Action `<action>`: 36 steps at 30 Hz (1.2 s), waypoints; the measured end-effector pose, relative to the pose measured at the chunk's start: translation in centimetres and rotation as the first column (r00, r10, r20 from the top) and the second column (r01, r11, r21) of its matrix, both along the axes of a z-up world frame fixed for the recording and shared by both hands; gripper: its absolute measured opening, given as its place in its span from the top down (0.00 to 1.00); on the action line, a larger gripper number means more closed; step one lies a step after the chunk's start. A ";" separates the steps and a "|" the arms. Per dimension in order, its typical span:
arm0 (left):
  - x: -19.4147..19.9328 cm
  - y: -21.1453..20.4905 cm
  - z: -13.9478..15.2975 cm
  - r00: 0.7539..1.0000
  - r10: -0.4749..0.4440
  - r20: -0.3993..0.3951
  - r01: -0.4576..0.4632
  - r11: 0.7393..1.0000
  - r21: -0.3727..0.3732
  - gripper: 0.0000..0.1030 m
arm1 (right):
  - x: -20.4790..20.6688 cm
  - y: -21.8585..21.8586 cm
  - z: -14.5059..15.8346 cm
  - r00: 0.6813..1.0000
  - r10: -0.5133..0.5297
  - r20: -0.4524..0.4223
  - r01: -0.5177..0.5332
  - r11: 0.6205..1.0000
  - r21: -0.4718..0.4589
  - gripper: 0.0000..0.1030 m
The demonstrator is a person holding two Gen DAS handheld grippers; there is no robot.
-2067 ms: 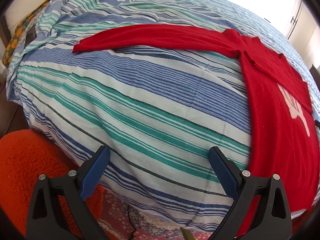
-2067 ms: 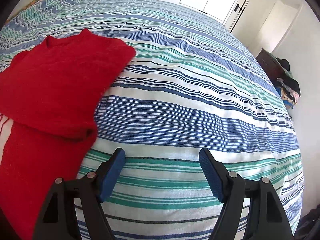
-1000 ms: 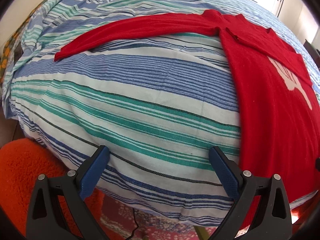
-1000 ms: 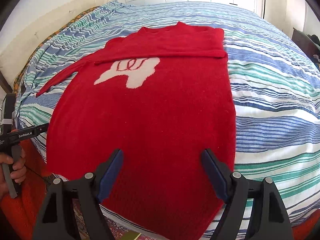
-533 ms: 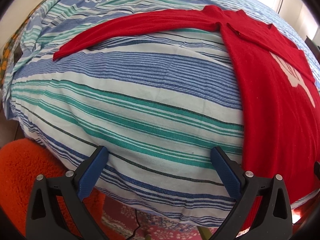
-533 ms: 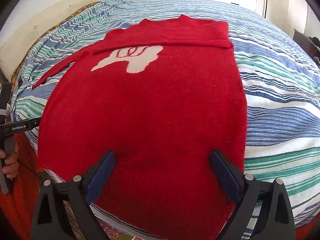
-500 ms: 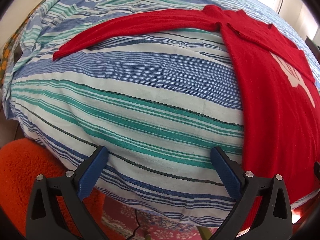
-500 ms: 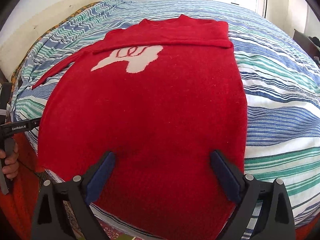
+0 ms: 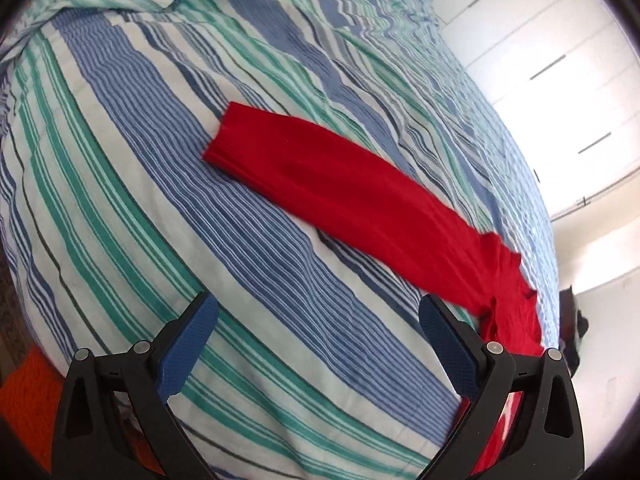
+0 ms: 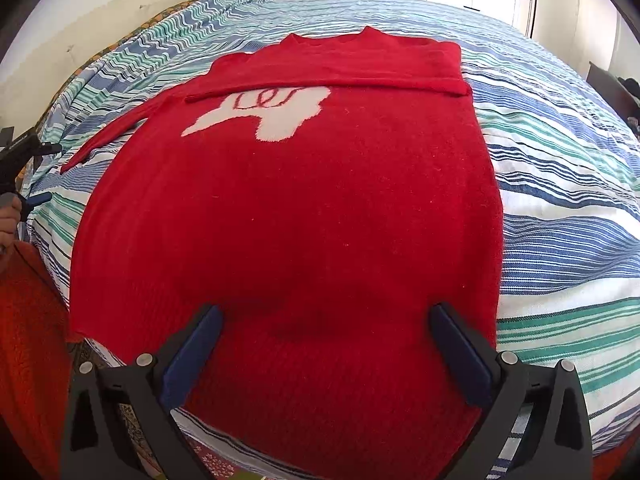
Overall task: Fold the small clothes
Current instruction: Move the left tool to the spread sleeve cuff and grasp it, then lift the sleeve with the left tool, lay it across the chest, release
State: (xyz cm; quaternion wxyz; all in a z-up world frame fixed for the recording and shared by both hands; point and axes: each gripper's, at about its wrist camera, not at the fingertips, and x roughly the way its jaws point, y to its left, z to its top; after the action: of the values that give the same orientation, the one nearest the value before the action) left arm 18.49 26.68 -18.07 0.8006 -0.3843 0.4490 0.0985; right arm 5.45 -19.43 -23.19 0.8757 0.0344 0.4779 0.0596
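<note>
1. Red sweater [image 10: 288,216]: lies flat on the bed [image 10: 560,184], front up, hem toward the near edge. A white motif [image 10: 268,114] sits on the chest.
2. One sleeve is folded across the chest just below the neckline [image 10: 332,38].
3. Outstretched sleeve [image 9: 340,196]: runs flat over the striped bedcover [image 9: 140,160], cuff at its far end.
4. Right tongs [image 10: 326,354]: jaws opening, already wide, above the sweater's hem region; the blue pads [image 10: 460,354] press on nothing.
5. Left tongs [image 9: 318,344]: jaws wide and empty, over bare bedcover, short of the outstretched sleeve.
6. A hand [image 10: 7,220] at the right view's left edge holds the left tongs.
7. Orange fleecy fabric [image 10: 28,340] shows below the bed's near edge.
</note>
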 end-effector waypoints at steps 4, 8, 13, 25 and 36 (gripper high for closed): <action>1.8 3.7 -1.5 0.996 0.088 0.017 -0.087 0.993 -0.081 0.04 | 0.0 0.0 0.0 1.000 -0.002 -0.001 0.002 1.000 -0.001 0.00; 3.5 5.8 -1.9 0.991 0.132 0.028 -0.129 0.988 -0.085 0.21 | 0.2 0.2 -0.1 1.000 -0.006 -0.006 0.006 1.000 -0.015 0.00; 3.7 7.6 -3.2 0.985 0.168 0.025 -0.163 0.977 -0.138 0.64 | 0.3 0.2 -0.2 1.000 -0.007 -0.008 0.007 1.000 -0.018 0.00; 8.6 -4.5 9.4 0.971 -0.203 0.126 0.195 0.978 0.073 0.95 | -0.3 -0.8 1.9 0.999 -0.013 0.034 0.010 0.998 0.069 0.05; 13.9 -34.4 15.9 0.756 -0.644 0.120 0.600 0.754 0.267 0.95 | -1.1 -1.5 3.5 0.994 0.016 0.105 -0.035 0.982 0.185 0.05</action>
State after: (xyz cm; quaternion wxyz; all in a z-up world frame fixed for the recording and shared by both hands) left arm 32.40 -7.75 -2.21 0.8651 -0.1325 0.4538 -0.1675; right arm 4.31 -20.96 -19.70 0.8912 0.1068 0.4251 0.1170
